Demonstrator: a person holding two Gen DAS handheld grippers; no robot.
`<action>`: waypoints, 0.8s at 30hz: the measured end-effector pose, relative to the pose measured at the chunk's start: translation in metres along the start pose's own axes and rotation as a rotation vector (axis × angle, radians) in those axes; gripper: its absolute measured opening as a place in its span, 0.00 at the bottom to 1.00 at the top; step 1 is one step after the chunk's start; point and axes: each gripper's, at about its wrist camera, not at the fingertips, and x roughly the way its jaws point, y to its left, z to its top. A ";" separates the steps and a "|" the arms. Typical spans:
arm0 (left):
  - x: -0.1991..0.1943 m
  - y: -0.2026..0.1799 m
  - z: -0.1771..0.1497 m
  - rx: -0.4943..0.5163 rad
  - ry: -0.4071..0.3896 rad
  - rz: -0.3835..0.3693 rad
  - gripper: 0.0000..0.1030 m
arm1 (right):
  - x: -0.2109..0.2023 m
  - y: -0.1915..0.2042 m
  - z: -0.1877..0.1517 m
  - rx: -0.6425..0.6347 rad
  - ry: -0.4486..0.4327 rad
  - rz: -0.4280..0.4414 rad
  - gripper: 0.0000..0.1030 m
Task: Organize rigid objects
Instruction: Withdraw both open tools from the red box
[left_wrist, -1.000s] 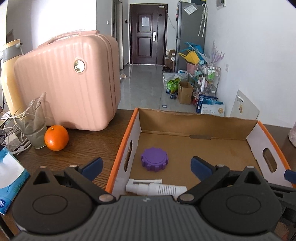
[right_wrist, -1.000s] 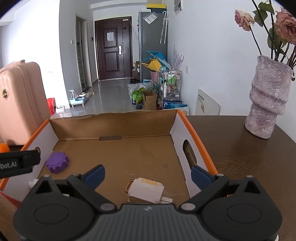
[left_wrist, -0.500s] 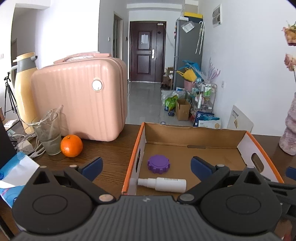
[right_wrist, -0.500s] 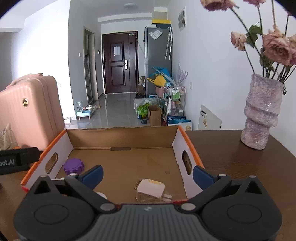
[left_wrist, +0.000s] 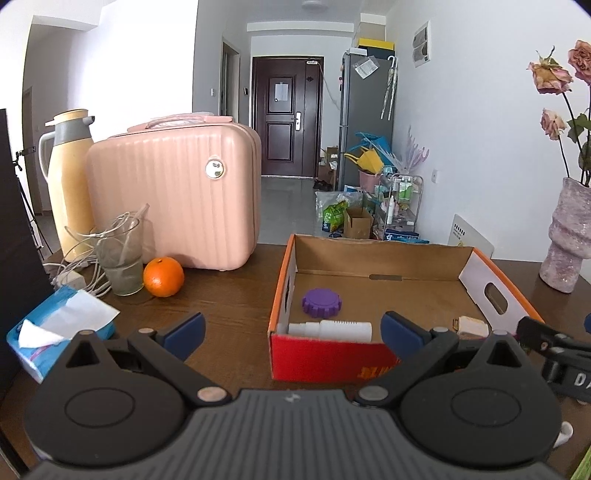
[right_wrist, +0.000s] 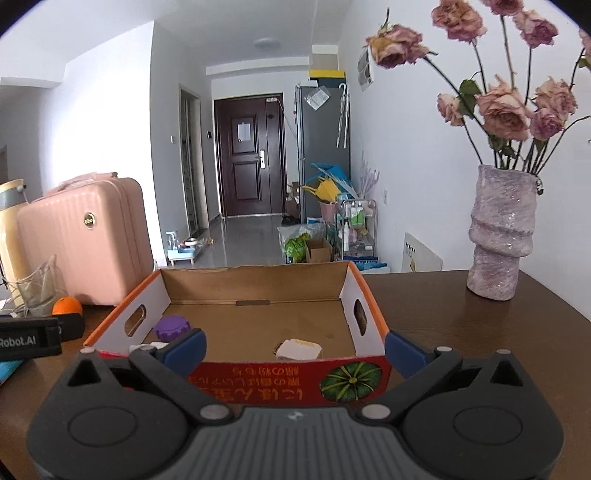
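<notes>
A cardboard box (left_wrist: 369, 254) with orange rims and a red front wall (right_wrist: 280, 384) stands on the dark wooden table. Inside lie a purple toothed cap (left_wrist: 321, 302), a white ribbed bottle (left_wrist: 330, 329) along the near wall, and a white and tan plug-like block (right_wrist: 298, 349). My left gripper (left_wrist: 291, 332) is open and empty, hovering before the box's front left corner. Open and empty too, my right gripper (right_wrist: 295, 350) is in front of the box's red wall. The purple cap (right_wrist: 171, 328) also shows in the right wrist view.
Left of the box are a pink hard case (left_wrist: 173, 195), a yellow thermos (left_wrist: 70, 181), a glass with cables (left_wrist: 120, 254), an orange (left_wrist: 163, 277) and a blue tissue pack (left_wrist: 59, 325). A purple vase of dried roses (right_wrist: 500, 236) stands at the right.
Both grippers have drawn back and risen away from the box, so its red front wall now shows. The objects inside stay where they were.
</notes>
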 end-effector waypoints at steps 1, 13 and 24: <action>-0.003 0.001 -0.002 0.001 -0.002 0.000 1.00 | -0.004 -0.001 -0.001 0.002 -0.002 0.002 1.00; -0.046 0.004 -0.031 0.019 -0.039 -0.007 1.00 | -0.056 -0.003 -0.024 0.004 -0.034 0.041 1.00; -0.081 0.005 -0.061 0.017 -0.035 -0.035 1.00 | -0.097 -0.010 -0.055 0.000 -0.046 0.078 1.00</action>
